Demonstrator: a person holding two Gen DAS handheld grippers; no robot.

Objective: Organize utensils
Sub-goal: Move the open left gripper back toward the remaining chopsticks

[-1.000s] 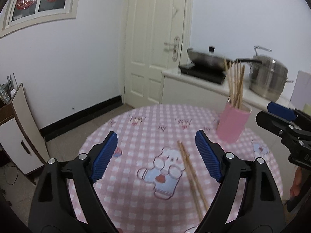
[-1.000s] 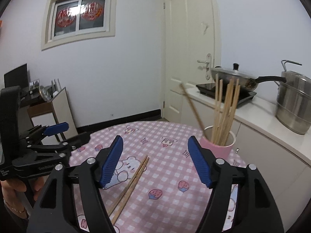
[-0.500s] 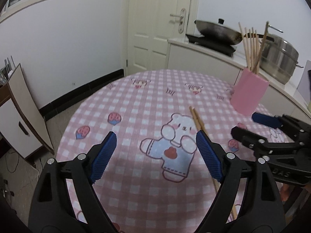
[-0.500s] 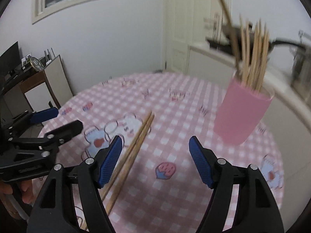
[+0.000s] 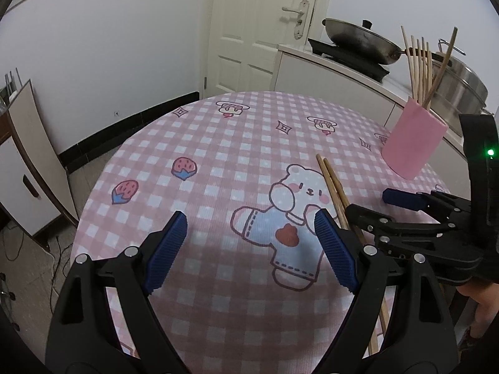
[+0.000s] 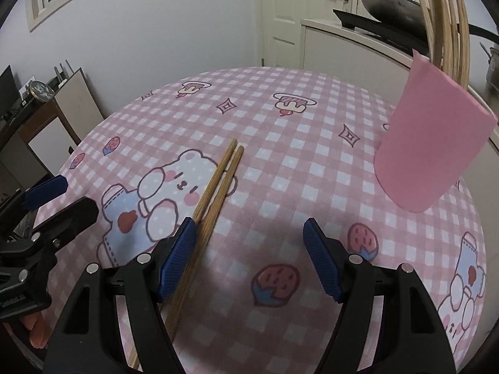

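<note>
1. Your right gripper (image 6: 249, 243) has its blue ribbed jaws spread wide and nothing between the pads; it hangs over the round table in the pink checked cloth (image 6: 280, 162).
2. The pair of brown wooden chopsticks (image 6: 215, 187) lies flat on that cloth, the two sticks side by side and touching. In the right wrist view they run from about 7 o'clock at the bottom edge up toward 12 o'clock at the middle. Their near part passes just beside and under your right gripper's left finger (image 6: 176, 258), at the edge of the gap, not centred in it.
3. Your left gripper (image 5: 249, 240) is also wide apart and empty. In its view the chopsticks lie at about 3 o'clock, outside the gap, running behind its right finger (image 5: 335, 251).
4. The two grippers sit near each other, apart, with the chopsticks between them.
5. The chopsticks' far tips rest beside the white cartoon bear printed on the cloth (image 5: 296, 199).
6. Farther on, at about 2 o'clock in both views, the tall pink holder cup (image 6: 432, 146) stands on the cloth with more wooden chopsticks upright in it, well apart from the loose pair.
7. Beyond the table, a dark wok with a lid (image 5: 358, 39) sits on the white counter.
</note>
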